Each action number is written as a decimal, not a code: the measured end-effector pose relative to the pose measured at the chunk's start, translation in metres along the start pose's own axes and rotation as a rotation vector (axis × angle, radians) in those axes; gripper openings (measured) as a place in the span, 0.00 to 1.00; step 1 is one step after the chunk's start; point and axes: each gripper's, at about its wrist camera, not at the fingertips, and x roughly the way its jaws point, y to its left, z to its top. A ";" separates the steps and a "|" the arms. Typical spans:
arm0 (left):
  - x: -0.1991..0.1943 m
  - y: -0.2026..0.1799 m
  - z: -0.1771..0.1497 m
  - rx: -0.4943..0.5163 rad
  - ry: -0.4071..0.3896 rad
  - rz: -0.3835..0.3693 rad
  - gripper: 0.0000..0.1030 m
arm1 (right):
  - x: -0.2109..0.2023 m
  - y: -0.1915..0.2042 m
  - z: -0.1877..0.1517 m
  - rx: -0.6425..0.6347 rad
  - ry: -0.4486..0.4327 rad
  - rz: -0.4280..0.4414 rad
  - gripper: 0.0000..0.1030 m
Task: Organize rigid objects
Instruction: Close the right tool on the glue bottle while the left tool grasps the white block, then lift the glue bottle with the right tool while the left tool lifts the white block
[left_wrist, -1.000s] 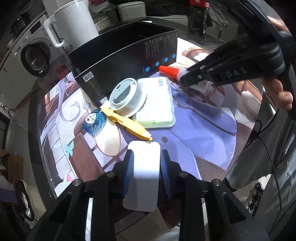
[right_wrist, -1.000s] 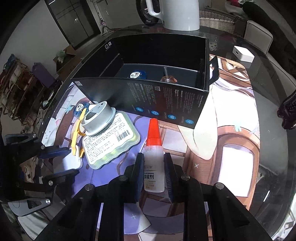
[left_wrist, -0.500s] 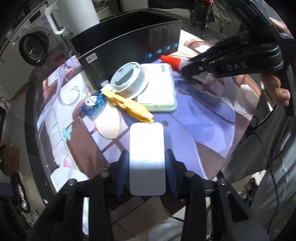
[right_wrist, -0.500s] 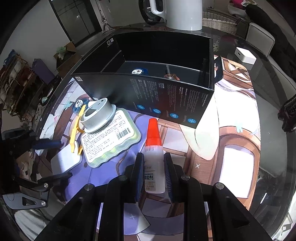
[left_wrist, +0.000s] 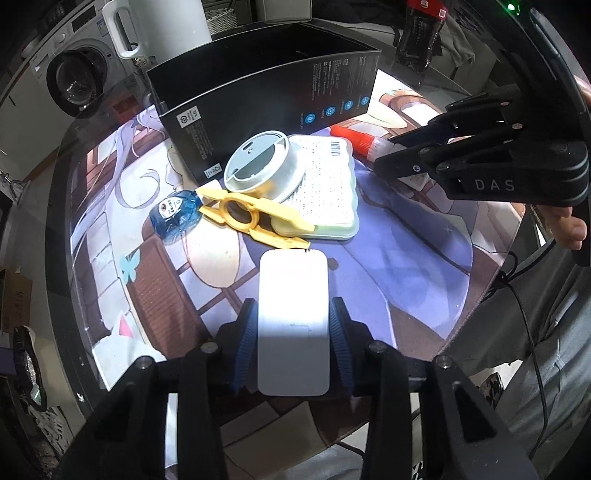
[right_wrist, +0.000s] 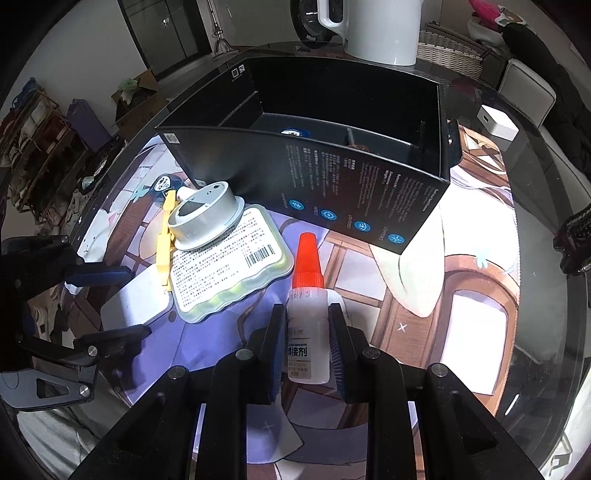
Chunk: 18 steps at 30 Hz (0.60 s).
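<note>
- My left gripper points steeply down at the table, and a flat white rounded card lies between its blue pads. The jaws have just been opening: a thin gap shows on either side of the card, so the pads no longer press on it.
- My right gripper is clamped on a small glue bottle, pads tight against both sides of its clear body, red cap pointing away from me.
- Both grippers are over a printed mat that covers a round glass table.
- Just beyond the far end of the card lies a yellow plastic tool with a ring in its middle; one tip nearly meets the card's edge.
- To the left of that tool sits a small blue correction-tape dispenser, touching the tool's end.
- Past the tool, a pale green wavy-edged pack with a printed label lies flat, and a grey round lid-like piece rests partly on it.
- Farther ahead of both grippers stands an open black box. Seen from my right gripper, a blue item lies on its floor; I cannot tell what else is in there.
- Beyond the box stands a white kettle, and off to the far right of my right gripper a small white block sits on the glass.
</note>
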 end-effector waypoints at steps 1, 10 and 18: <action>0.000 0.000 0.000 0.004 0.000 0.004 0.36 | 0.000 0.000 0.000 -0.003 0.002 0.000 0.21; -0.010 -0.002 0.004 0.016 -0.046 0.038 0.36 | -0.014 -0.002 0.002 0.002 -0.038 0.014 0.20; -0.051 0.001 0.005 0.015 -0.197 0.028 0.36 | -0.044 0.001 0.003 0.011 -0.145 0.032 0.20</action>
